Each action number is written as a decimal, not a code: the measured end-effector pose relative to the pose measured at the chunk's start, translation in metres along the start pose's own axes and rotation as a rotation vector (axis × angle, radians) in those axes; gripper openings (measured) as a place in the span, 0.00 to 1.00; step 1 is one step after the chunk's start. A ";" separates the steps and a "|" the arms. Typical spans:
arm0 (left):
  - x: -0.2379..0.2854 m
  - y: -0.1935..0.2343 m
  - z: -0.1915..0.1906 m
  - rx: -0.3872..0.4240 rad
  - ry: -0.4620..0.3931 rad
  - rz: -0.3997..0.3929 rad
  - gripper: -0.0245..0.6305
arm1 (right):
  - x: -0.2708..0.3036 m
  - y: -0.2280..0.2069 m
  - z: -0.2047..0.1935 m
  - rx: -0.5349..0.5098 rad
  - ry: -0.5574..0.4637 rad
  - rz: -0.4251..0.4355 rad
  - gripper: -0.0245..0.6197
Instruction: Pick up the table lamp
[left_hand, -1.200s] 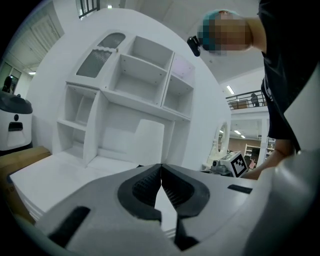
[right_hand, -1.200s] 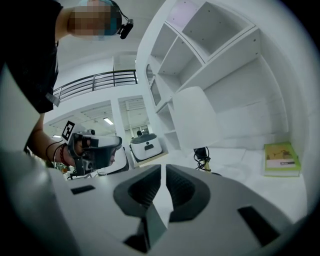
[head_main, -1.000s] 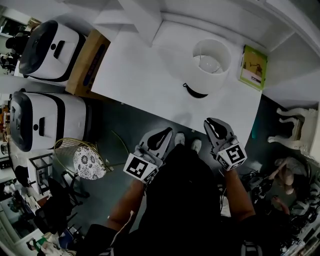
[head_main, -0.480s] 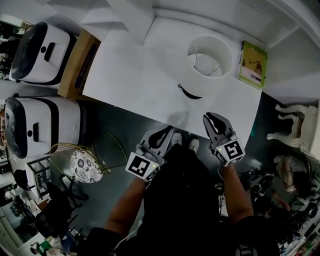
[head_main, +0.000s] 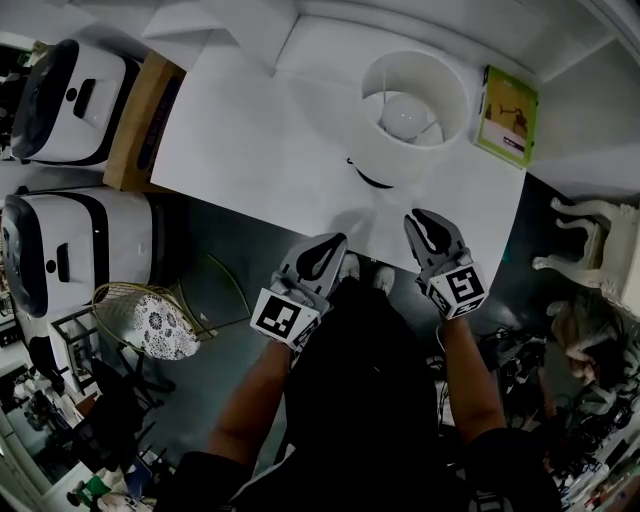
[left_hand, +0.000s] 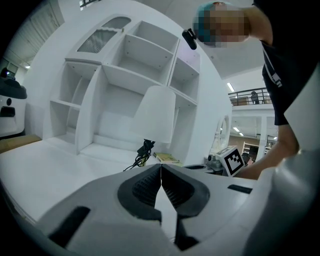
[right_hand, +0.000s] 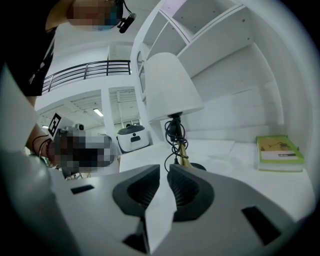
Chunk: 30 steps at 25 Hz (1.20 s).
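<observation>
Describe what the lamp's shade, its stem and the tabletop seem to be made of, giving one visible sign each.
Shade: probably fabric or paper; matt white, evenly lit, no glare.
Stem: likely metal; slim and brass-coloured, partly hidden by a black cord.
Tabletop: perhaps white laminate or painted board; smooth, flat, uniform.

The table lamp stood on the table, the book at its three o'clock, the left gripper at seven and the right gripper at six.
</observation>
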<state>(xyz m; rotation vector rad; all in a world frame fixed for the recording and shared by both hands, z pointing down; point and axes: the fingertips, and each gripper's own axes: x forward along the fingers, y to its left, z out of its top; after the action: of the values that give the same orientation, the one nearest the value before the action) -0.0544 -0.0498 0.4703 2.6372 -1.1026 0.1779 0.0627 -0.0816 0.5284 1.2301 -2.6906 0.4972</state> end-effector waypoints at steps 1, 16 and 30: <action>0.002 0.002 -0.001 -0.001 0.002 0.004 0.07 | 0.002 -0.002 0.000 0.009 -0.005 0.001 0.10; 0.021 0.020 -0.021 -0.026 0.018 0.024 0.07 | 0.043 -0.015 -0.010 -0.069 0.036 0.019 0.10; 0.027 0.038 -0.025 -0.068 0.018 0.067 0.07 | 0.076 -0.039 -0.019 -0.072 0.058 -0.041 0.11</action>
<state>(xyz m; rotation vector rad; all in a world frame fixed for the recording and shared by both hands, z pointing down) -0.0628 -0.0864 0.5083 2.5366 -1.1707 0.1741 0.0420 -0.1526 0.5754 1.2290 -2.6057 0.4202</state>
